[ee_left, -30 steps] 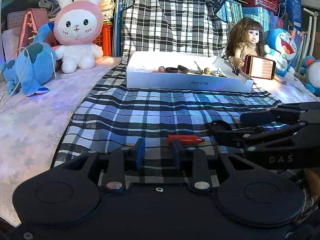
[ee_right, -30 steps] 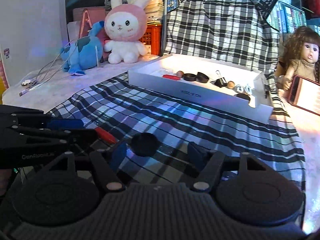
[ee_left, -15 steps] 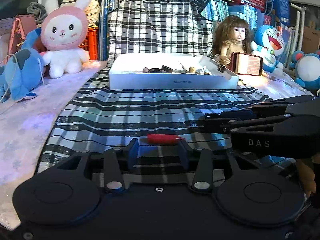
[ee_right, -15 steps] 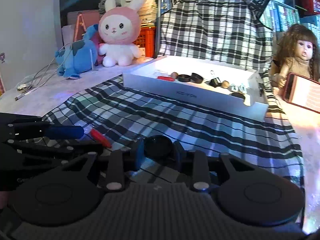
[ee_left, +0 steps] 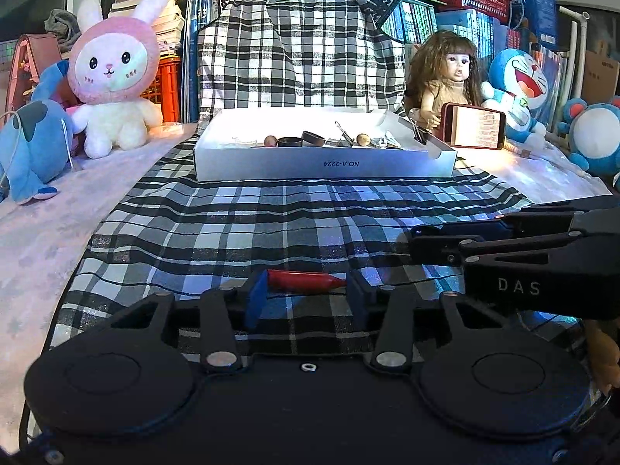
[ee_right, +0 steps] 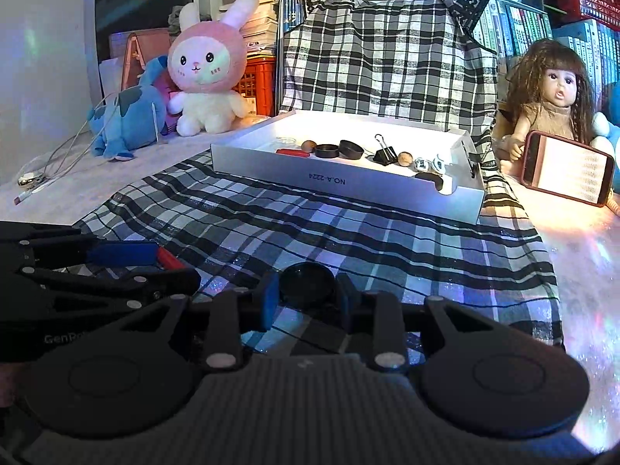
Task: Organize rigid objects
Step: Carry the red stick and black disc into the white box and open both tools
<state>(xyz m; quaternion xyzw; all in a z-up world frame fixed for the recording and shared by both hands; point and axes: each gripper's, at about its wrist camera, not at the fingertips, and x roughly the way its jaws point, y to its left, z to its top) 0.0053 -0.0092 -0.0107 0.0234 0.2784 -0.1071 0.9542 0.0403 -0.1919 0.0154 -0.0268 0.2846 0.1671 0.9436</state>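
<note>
The left tongs [ee_left: 306, 302] clench a red crayon-like stick [ee_left: 306, 279] end to end; the right tongs [ee_right: 306, 302] clench a round black cap [ee_right: 307, 285], both above the checked cloth [ee_left: 271, 224]. The endwise grip may let the stick pivot and drop short of the white cardboard tray [ee_left: 321, 164].

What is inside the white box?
The white box holds a red crayon, two black caps, a binder clip and wooden beads. Its near wall hides the floor closest to us.
</note>
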